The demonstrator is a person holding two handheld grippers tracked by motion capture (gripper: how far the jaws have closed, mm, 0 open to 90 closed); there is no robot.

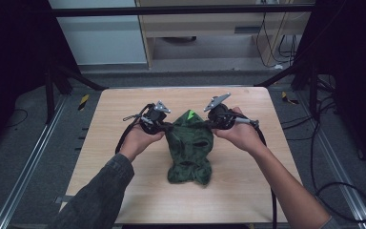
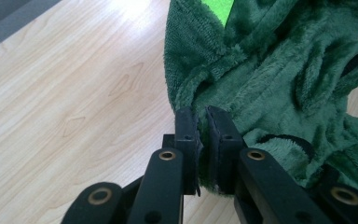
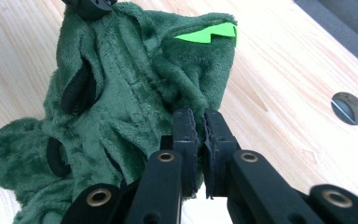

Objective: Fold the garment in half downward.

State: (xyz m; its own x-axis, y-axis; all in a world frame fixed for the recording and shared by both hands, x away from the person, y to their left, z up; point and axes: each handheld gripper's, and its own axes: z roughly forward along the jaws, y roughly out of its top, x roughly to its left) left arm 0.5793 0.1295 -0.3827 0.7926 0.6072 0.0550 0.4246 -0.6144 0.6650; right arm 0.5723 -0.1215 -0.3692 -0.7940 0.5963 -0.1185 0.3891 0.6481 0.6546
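Note:
A dark green plush garment (image 1: 189, 150) with a bright green patch (image 1: 189, 114) near its top hangs and drapes over the middle of the wooden table (image 1: 124, 109). My left gripper (image 1: 164, 126) is shut on the garment's left upper edge; in the left gripper view the plush garment (image 2: 270, 79) is pinched between the black jaws of the left gripper (image 2: 203, 122). My right gripper (image 1: 209, 123) is shut on the right upper edge, and the right gripper view has the garment (image 3: 130, 102) clamped by the right gripper (image 3: 199, 122). Dark-rimmed holes show in the fabric.
Bare wood lies on both sides of the garment. A round cable hole (image 3: 348, 108) sits in the tabletop at the right of the right gripper view. Dark frame bars (image 1: 71, 76) stand at the table's far corners, and cables (image 1: 333, 191) trail on the floor.

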